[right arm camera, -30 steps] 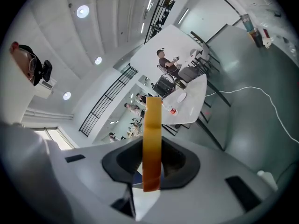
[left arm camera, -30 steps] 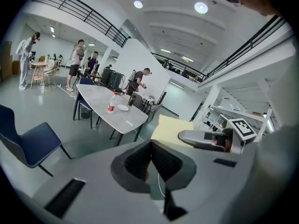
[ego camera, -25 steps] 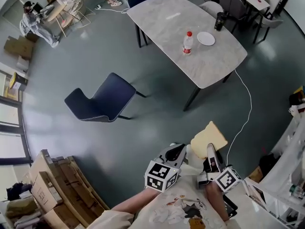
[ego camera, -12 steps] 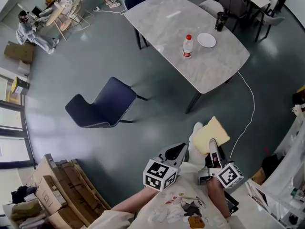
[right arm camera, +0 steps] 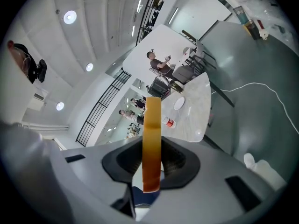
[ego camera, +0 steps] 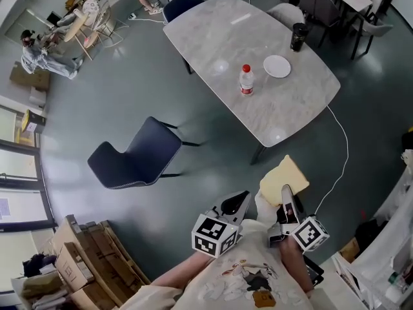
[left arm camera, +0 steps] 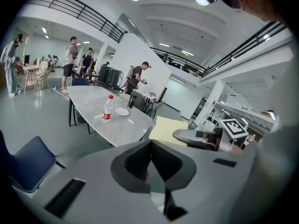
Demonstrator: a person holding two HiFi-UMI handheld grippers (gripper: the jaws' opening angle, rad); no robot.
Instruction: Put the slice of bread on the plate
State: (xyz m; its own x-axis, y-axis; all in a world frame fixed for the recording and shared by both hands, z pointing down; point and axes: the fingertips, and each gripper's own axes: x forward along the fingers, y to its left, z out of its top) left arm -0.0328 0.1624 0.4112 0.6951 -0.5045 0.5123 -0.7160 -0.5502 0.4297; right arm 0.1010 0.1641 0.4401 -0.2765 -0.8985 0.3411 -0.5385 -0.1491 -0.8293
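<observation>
Both grippers come closer to the table (ego camera: 219,37) as the person walks; the right gripper (ego camera: 284,196) stays clamped on the slice of bread (ego camera: 281,178), held edge-on; the left gripper (ego camera: 235,203) is closed on nothing; the plate (ego camera: 277,66) lies well ahead, so the carry looks unfinished.

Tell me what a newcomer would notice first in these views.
The pale yellow slice of bread stands out first, clamped in the right gripper low in the head view. Beyond it, the marble table carries the white plate, a red-capped bottle and a dark cup. A blue chair stands on the floor to the left.
</observation>
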